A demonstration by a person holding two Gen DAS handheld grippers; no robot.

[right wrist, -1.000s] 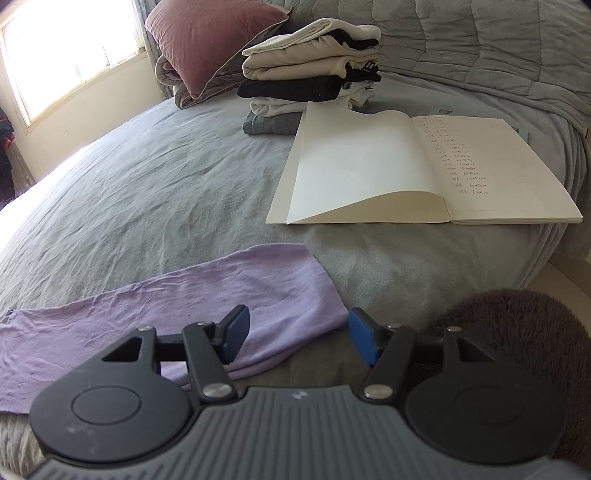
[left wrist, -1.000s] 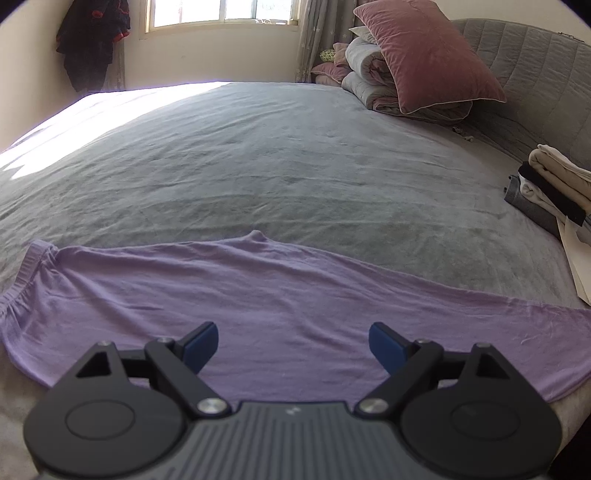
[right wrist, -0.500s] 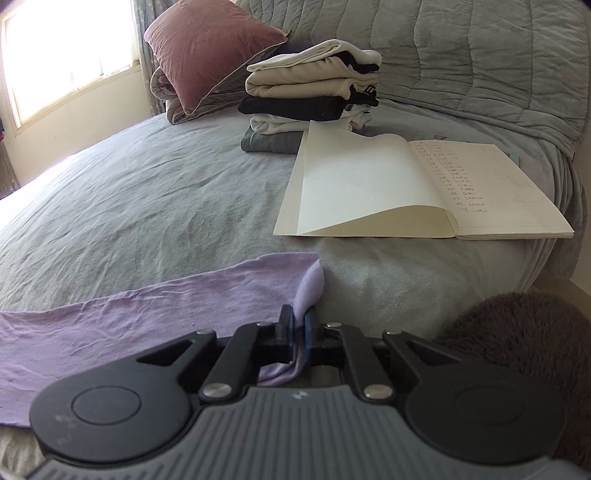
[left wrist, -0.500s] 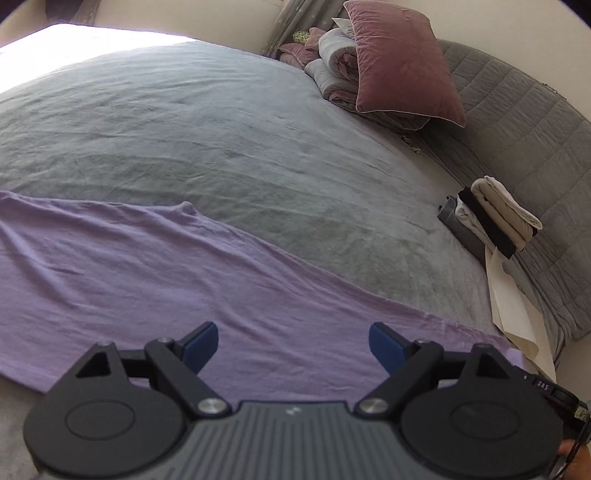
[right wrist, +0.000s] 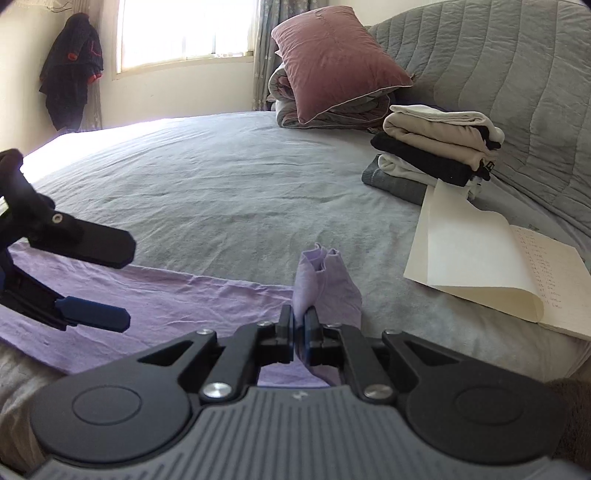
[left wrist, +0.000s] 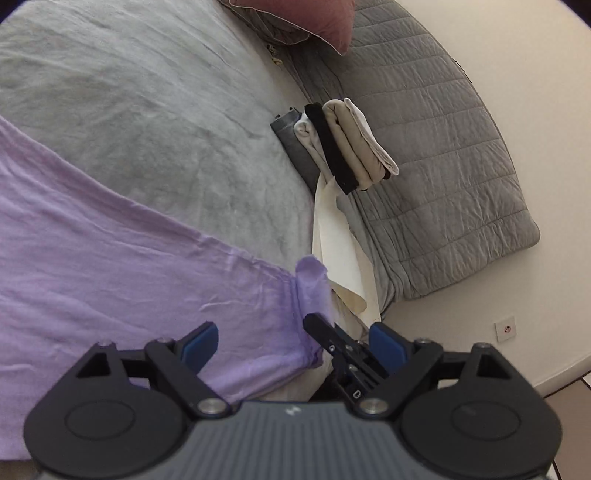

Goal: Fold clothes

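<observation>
Pinching a bunched corner of a lilac garment [right wrist: 325,284], the right gripper [right wrist: 300,334] has its two black jaws pressed together on the cloth, which stands up in a small peak just above them. Beyond that pinch, the garment lies flat in a long band along the near edge of a grey bed [right wrist: 221,184].

To the left in the right wrist view, the left gripper [right wrist: 92,280] hangs above the cloth with its jaws wide apart and nothing between them. From its own camera the blue fingertips [left wrist: 201,341] stand well apart over the lilac cloth [left wrist: 129,258], and the black jaws of the right gripper [left wrist: 314,323] show near its right finger, with the raised corner above them.

No containers appear in either view. Instead, a stack of folded clothes [right wrist: 436,151] in cream, black, white and grey sits on the bed near a quilted grey headboard [right wrist: 517,74]. An open notebook [right wrist: 498,266] with handwriting lies just in front of the stack.

Only the right wrist view shows a bright window [right wrist: 184,33], a dark garment [right wrist: 72,74] hanging beside it, and all of a pink pillow [right wrist: 332,62] resting on folded bedding. Only the left wrist view shows the headboard's end against a pale wall and a wall socket [left wrist: 505,330] low down.
</observation>
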